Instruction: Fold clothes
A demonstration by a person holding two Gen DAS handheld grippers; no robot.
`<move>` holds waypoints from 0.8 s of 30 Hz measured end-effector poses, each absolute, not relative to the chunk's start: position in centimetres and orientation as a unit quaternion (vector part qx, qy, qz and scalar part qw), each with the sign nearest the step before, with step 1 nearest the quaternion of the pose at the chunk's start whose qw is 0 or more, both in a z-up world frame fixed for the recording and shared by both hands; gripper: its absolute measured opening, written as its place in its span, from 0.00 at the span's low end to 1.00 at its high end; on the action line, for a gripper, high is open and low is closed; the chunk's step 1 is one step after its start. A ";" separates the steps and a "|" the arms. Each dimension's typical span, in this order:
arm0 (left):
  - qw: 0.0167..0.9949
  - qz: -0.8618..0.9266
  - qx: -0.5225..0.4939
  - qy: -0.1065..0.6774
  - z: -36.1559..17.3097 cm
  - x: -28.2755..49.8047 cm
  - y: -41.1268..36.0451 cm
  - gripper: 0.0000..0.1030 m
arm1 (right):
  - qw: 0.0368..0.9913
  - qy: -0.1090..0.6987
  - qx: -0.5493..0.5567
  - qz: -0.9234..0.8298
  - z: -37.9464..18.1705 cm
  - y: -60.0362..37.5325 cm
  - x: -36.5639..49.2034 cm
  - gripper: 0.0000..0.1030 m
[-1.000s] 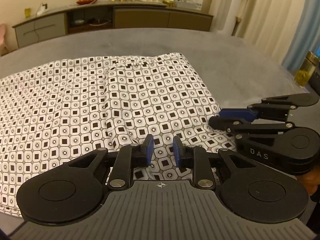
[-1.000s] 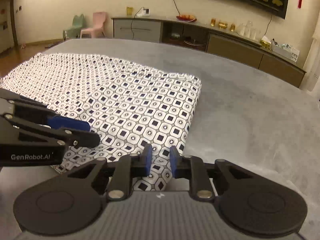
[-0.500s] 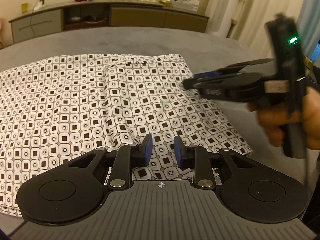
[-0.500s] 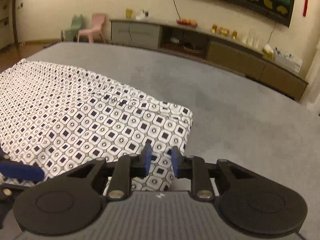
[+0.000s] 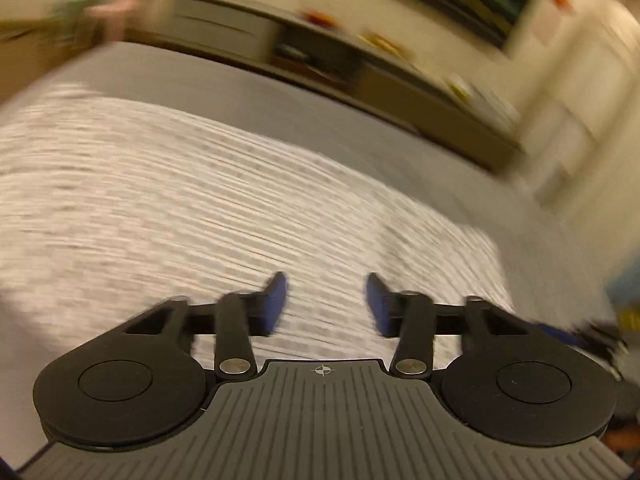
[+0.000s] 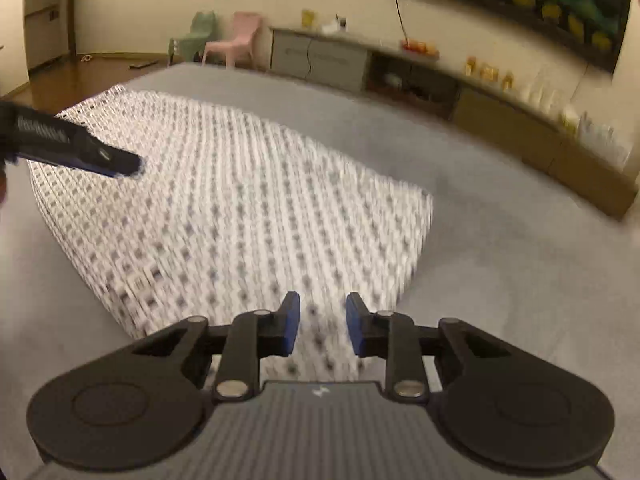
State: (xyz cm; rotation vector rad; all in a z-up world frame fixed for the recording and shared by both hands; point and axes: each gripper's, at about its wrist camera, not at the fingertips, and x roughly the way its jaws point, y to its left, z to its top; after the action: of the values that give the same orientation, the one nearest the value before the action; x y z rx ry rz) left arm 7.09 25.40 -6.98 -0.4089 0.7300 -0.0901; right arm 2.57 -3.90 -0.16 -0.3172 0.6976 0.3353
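- Right wrist view shows the patterned cloth [image 6: 240, 216] lying flat on the grey table [image 6: 500, 264], spread from the far left toward the near right, with a straight edge along its right side.
- Right gripper [image 6: 319, 328] hovers over the cloth's near right corner, its blue pads apart and nothing between them.
- Left gripper [image 5: 326, 304] also stands with its pads wide apart and empty, above the near part of the cloth [image 5: 200, 208].
- Cloth looks thin, light and limp; I judge it will drape and slide on the smooth table rather than hold a shape, so a pinch should take an edge or a corner, not the flat middle.
- Two corners on one side, taken together by both grippers, would keep the fold even; which side is due I cannot tell, since layers are lost in the blur.
- Right wrist view alone gives the cloth's outline, the printed squares, and the left gripper [image 6: 80, 152] reaching in from the left.
- Left wrist view is badly smeared; it adds only a dark shape at the right edge, too blurred to name.
- Sideboard [image 6: 400, 76] stands beyond the table in both views.
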 end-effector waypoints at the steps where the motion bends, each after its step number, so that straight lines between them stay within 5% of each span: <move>1: 0.912 -0.010 -0.216 0.347 -6.8 6.3 28.1 0.48 | 0.918 0.319 -0.169 0.167 0.5 -2.6 1.9 0.32; 5: 0.888 0.116 -0.308 0.322 -6.9 3.2 39.4 0.55 | 0.908 0.278 -0.212 0.230 1.5 5.3 0.3 0.53; 13: 0.851 0.163 -0.388 0.315 -9.0 3.1 51.6 0.64 | 0.844 0.226 -0.314 0.372 0.5 27.3 -0.3 0.67; 16: 0.853 0.146 -0.390 0.316 -10.1 4.0 53.3 0.67 | 0.837 0.241 -0.315 0.377 -0.1 31.8 1.7 0.64; 20: 0.880 0.117 -0.335 0.315 -10.4 6.4 52.2 0.65 | 0.849 0.307 -0.236 0.358 0.3 32.3 5.6 0.39; 21: 0.884 0.107 -0.326 0.317 -10.5 6.8 51.8 0.47 | 0.851 0.322 -0.215 0.355 0.6 31.8 6.5 0.33; 22: 0.888 0.098 -0.318 0.318 -10.7 7.2 51.4 0.07 | 0.853 0.333 -0.199 0.349 0.8 31.5 7.4 0.25; 24: 0.888 0.095 -0.317 0.320 -11.1 7.5 51.0 0.00 | 0.859 0.344 -0.183 0.331 1.4 31.0 9.3 0.25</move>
State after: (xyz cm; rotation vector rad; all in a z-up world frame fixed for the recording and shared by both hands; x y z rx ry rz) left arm 7.50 51.04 -11.12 -0.6590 0.6642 0.1977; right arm 9.29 30.98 1.38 -0.3838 0.7228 0.6946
